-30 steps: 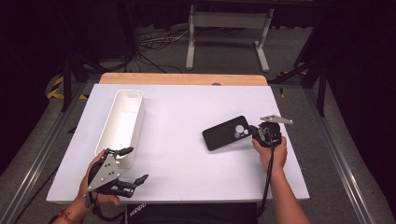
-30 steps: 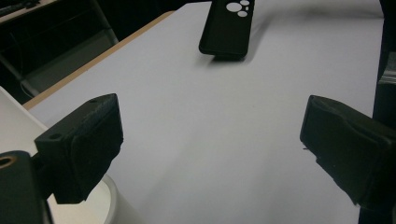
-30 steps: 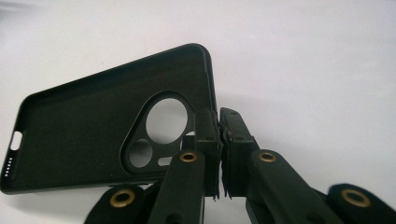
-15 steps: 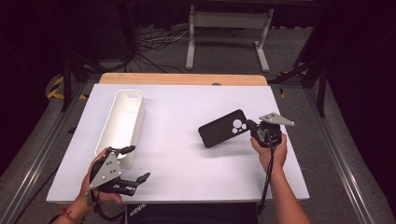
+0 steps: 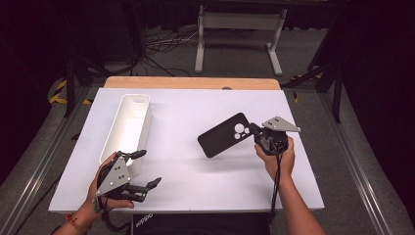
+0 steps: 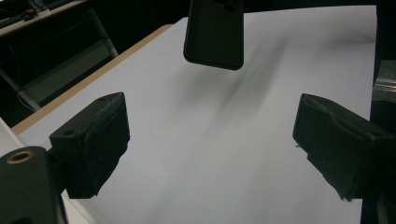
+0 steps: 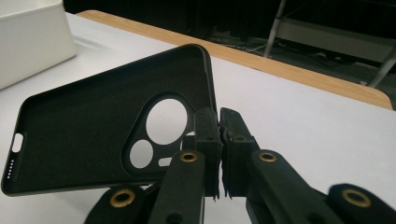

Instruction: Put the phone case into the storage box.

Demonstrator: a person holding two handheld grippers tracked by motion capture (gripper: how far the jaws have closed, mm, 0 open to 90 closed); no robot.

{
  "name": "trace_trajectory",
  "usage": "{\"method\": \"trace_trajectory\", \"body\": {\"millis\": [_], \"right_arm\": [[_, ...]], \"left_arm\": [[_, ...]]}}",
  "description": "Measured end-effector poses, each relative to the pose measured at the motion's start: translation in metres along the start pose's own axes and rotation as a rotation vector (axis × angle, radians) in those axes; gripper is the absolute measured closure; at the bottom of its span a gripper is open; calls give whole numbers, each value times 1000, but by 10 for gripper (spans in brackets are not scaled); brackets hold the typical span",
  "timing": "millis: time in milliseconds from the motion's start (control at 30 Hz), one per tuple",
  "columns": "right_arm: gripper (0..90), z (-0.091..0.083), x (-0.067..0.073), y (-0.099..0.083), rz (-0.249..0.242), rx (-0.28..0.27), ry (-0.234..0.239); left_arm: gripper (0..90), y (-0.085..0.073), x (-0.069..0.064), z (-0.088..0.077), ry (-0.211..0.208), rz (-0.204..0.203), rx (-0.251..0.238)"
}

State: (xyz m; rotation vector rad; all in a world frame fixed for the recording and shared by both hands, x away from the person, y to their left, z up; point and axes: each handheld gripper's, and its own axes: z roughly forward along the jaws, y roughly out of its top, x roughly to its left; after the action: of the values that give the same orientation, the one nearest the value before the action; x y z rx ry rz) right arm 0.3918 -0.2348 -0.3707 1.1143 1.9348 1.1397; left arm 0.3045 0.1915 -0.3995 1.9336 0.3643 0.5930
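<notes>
A black phone case (image 5: 225, 134) with round camera cut-outs hangs tilted above the white table, held by one edge. My right gripper (image 5: 252, 131) is shut on that edge, at the table's right. In the right gripper view the two jaws (image 7: 219, 126) pinch the rim of the case (image 7: 93, 126) beside the cut-outs. My left gripper (image 5: 149, 167) stands open at the near left, by the tray's near end. Its jaws have just been closing a little with nothing between them. In the left gripper view, the case (image 6: 215, 32) floats far ahead of the wide-apart jaws (image 6: 212, 133).
A long white tray (image 5: 147, 117) lies on the left of the table, its inside bare; its corner shows in the right gripper view (image 7: 28, 37). A wooden strip (image 5: 191, 82) runs along the far edge. Stands and cables sit on the floor beyond.
My right gripper has risen and moved left with the phone case, which now hangs higher and farther left above the table. The left hand has stayed put.
</notes>
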Motion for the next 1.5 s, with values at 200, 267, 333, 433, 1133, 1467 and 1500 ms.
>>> {"method": "trace_trajectory", "body": {"millis": [200,267,333,433,1133,1467,1500], "right_arm": [[872,0,15,8,-62,-17,24],[872,0,20,10,-82,-20,33],[872,0,24,11,-97,-24,36],[872,0,29,13,-107,-27,47],[871,3,71,22,-327,-72,123],[871,4,86,24,-449,-70,168],[871,4,89,24,-463,-70,172]], "left_arm": [[120,10,0,8,-4,17,9],[117,11,0,12,-7,14,19],[111,15,1,16,-14,10,18],[109,19,2,20,-15,13,22],[235,50,11,75,-22,-15,85],[400,57,20,93,-66,-32,77],[400,57,22,95,-66,-36,75]]}}
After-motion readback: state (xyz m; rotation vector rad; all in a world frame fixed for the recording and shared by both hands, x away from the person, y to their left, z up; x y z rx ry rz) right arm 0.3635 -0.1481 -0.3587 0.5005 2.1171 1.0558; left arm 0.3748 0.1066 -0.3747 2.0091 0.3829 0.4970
